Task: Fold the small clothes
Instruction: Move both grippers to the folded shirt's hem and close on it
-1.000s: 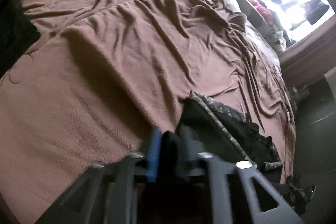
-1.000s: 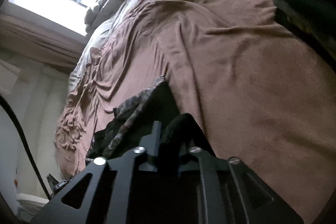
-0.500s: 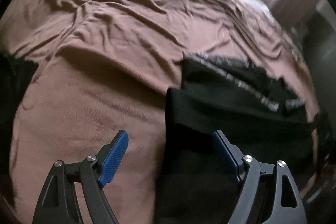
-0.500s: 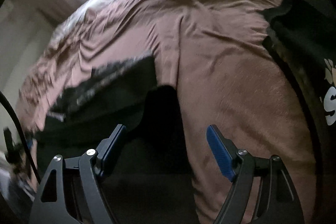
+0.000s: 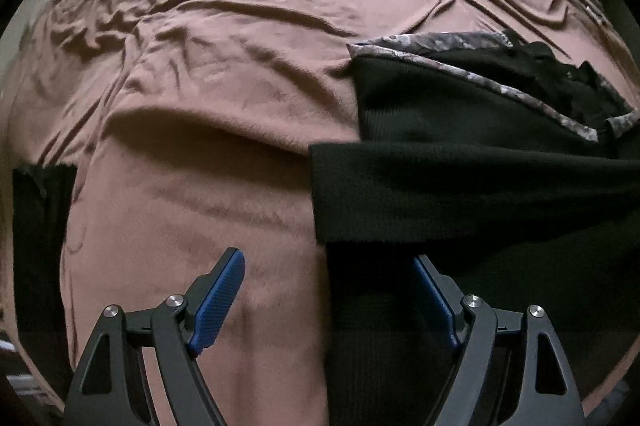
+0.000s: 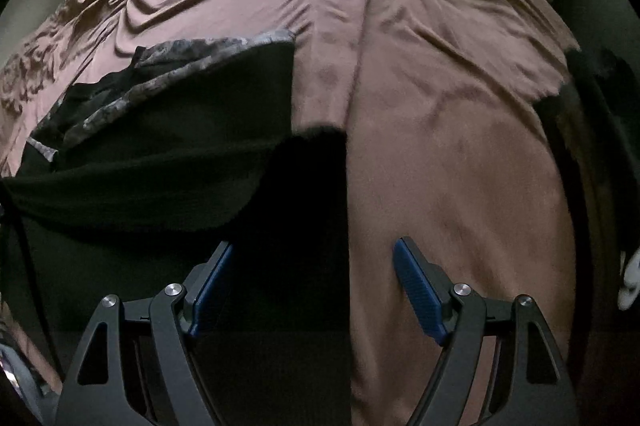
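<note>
The bed blanket (image 5: 224, 98) is rumpled beside the black garment (image 5: 460, 186). Both tongs, left (image 5: 336, 290) and right (image 6: 312, 282), are spread and empty. If you regrip carelessly, you risk pinching blanket with cloth.

Both wrist views steeply downward, close, sharing black garment (image 5: 460, 194).

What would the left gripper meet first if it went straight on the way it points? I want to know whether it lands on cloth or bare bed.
Probably the left edge of the black garment, right where it borders the brown blanket. The open left gripper straddles that edge; depth is unclear.
</note>
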